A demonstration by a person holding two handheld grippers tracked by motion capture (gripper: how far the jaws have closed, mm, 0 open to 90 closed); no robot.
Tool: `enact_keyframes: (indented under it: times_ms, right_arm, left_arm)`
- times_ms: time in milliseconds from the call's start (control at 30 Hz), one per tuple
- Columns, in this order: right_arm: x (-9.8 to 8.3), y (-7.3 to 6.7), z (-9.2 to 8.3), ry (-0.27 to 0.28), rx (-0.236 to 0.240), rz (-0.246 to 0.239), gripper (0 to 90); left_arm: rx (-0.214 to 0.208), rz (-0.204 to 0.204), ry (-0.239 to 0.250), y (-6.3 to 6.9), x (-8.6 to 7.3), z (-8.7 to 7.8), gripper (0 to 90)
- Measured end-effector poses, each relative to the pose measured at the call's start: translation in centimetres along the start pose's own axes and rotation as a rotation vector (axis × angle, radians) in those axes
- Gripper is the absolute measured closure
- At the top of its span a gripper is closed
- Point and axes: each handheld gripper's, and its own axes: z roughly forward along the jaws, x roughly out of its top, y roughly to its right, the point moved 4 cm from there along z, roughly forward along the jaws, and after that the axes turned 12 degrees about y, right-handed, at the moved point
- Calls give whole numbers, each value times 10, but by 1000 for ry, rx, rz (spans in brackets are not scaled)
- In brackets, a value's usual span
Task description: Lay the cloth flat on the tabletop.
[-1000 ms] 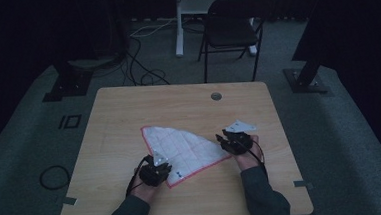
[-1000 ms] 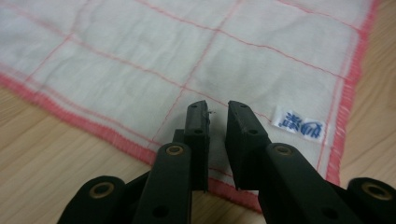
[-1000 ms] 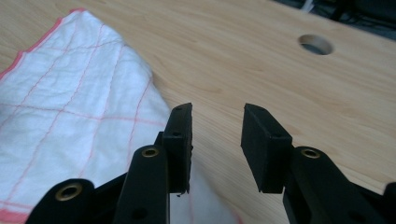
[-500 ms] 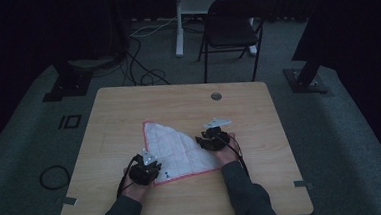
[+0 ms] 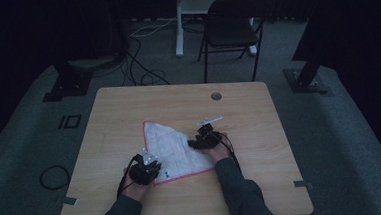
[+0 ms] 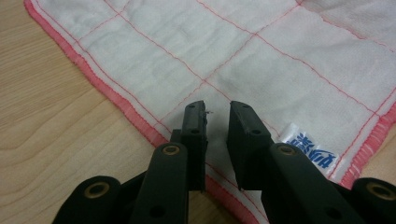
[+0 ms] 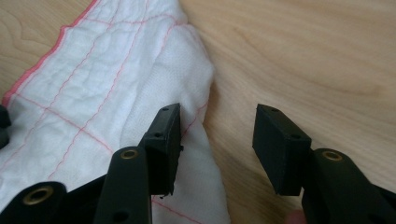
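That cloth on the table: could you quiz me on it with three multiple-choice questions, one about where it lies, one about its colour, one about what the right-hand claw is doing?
1. Where does the cloth lie?
A. on the wooden table, between the two hands
B. on the chair
C. on the floor

2. What colour are its lines and hem?
A. blue
B. red-pink
C. green

3. How does the right gripper stand?
A. clamped on the cloth
B. holding a cup
C. jaws apart, one over the cloth's edge, one over bare wood

Answers:
1. A, the high view shows it flat on the tabletop.
2. B, the left gripper view shows a red-pink grid and hem.
3. C, its jaws have just been opening, gripping nothing.
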Motion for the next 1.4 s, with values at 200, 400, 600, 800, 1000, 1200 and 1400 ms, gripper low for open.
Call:
enact_keyframes:
  times_ms: [200,400,600,800,1000,1200,1400]
  right_arm:
    - [1,-3,1,-17,71,39,789]
    - [6,-5,-8,11,13,-41,876]
    - [22,-2,-29,89,-8,-43,881]
    - [27,-19,-37,130,23,-78,881]
    - [16,-56,-40,150,104,-123,881]
    - [-9,-88,-34,133,165,-165,881]
    - [-35,-107,-21,95,200,-184,879]
  left_arm:
    - [1,-3,0,0,0,1,773]
    - [1,-1,-4,0,1,1,772]
    - [4,4,-4,0,1,1,769]
    - [3,-3,-3,0,1,1,765]
    - [-3,-17,1,-1,1,1,760]
    - [1,-36,48,-2,11,-8,748]
    - [-19,-70,156,-1,37,-22,749]
